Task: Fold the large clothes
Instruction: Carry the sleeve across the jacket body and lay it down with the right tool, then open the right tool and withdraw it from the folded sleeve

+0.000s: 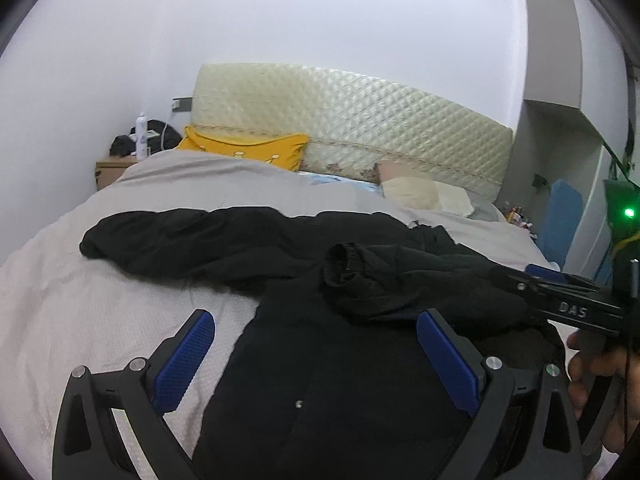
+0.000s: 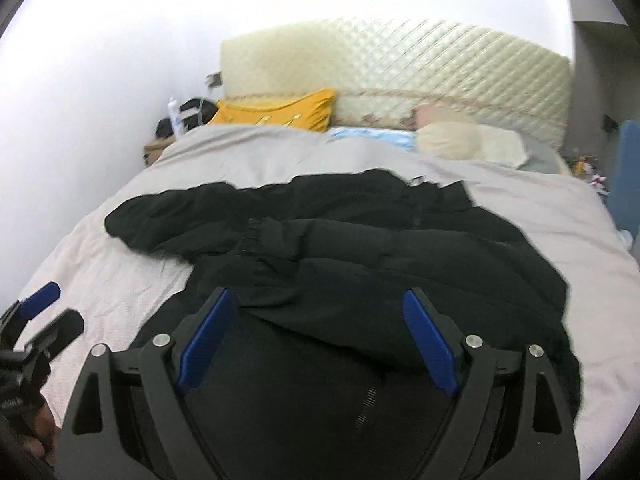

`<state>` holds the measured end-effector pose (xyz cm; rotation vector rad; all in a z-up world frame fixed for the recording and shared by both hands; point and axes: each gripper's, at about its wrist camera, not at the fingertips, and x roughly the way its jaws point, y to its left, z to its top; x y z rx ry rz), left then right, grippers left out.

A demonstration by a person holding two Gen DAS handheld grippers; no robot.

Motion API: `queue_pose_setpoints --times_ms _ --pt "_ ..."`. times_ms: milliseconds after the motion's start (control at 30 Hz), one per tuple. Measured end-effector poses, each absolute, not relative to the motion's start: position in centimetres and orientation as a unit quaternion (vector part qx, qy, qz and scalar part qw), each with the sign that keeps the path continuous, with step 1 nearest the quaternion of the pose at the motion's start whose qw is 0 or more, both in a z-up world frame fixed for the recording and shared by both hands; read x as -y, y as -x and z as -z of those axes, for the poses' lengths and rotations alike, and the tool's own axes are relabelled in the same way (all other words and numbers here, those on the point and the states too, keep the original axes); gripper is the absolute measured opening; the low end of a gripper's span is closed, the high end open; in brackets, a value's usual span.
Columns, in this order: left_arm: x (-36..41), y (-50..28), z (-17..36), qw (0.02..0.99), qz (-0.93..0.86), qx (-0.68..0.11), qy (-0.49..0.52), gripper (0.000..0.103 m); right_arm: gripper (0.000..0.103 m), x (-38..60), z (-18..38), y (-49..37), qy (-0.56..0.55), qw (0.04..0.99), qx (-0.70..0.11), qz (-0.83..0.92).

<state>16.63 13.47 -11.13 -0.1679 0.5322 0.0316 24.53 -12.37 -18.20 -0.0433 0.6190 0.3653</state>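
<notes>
A large black padded jacket (image 1: pixel 320 264) lies spread on the grey-pink bed cover (image 1: pixel 100 312). One sleeve stretches to the left, the other is folded across the body with its cuff (image 1: pixel 344 264) on top. My left gripper (image 1: pixel 316 320) is open and empty above the jacket's lower left edge. My right gripper (image 2: pixel 320 300) is open and empty above the jacket (image 2: pixel 360 240), and also shows at the right edge of the left wrist view (image 1: pixel 560 292). The left gripper's fingers (image 2: pixel 40 300) show at the left of the right wrist view.
A quilted cream headboard (image 1: pixel 360 120) stands at the far end, with a yellow pillow (image 1: pixel 248 148) and a beige pillow (image 1: pixel 420 192). A nightstand with a bottle (image 1: pixel 141 136) is at the far left. A blue chair (image 1: pixel 560 216) stands right of the bed.
</notes>
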Motion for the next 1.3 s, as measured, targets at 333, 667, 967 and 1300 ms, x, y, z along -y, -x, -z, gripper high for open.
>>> queue_pose_setpoints --times_ms 333,667,967,1300 --pt "-9.3 -14.9 10.3 0.967 0.032 -0.243 0.072 0.102 0.087 19.9 16.4 -18.8 -0.001 0.961 -0.251 -0.116" --pt "-6.0 -13.3 10.4 0.967 0.065 -0.239 0.055 0.102 0.087 24.1 14.7 -11.5 0.01 0.968 -0.225 -0.107" --pt "-5.2 -13.3 11.1 0.965 0.057 -0.253 0.049 0.102 0.094 26.8 15.7 -5.5 -0.028 0.975 -0.194 -0.109" --pt "-7.1 -14.8 12.3 0.959 0.042 -0.274 0.06 0.102 0.103 27.7 17.1 -2.5 -0.029 0.981 -0.167 -0.089"
